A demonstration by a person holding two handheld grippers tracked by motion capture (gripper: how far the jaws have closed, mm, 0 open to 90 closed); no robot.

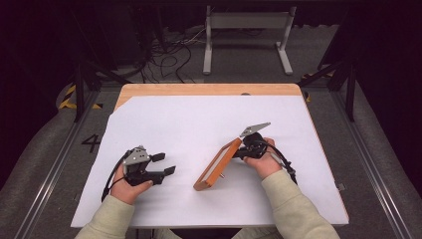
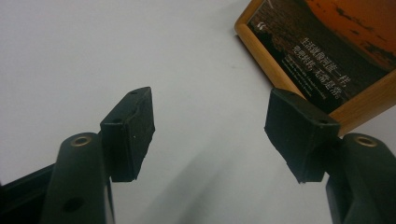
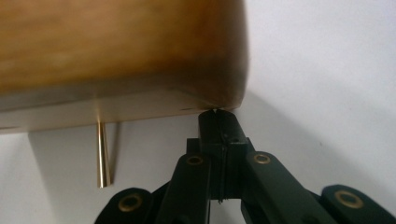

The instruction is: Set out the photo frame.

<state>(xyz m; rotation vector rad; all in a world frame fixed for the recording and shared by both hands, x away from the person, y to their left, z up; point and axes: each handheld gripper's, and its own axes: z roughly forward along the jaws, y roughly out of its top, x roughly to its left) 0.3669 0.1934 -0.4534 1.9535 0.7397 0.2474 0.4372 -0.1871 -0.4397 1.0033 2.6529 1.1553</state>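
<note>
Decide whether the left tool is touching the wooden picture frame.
Apart. In the high view, the left tool sits open, with bare white table cover between its tips and the picture frame.

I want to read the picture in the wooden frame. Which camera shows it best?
The left gripper view: the picture frame faces it, showing an orange scene and white writing. The high view shows the frame tilted up, edge-on. The right gripper view shows its blurry wooden back above the right gripper.
</note>
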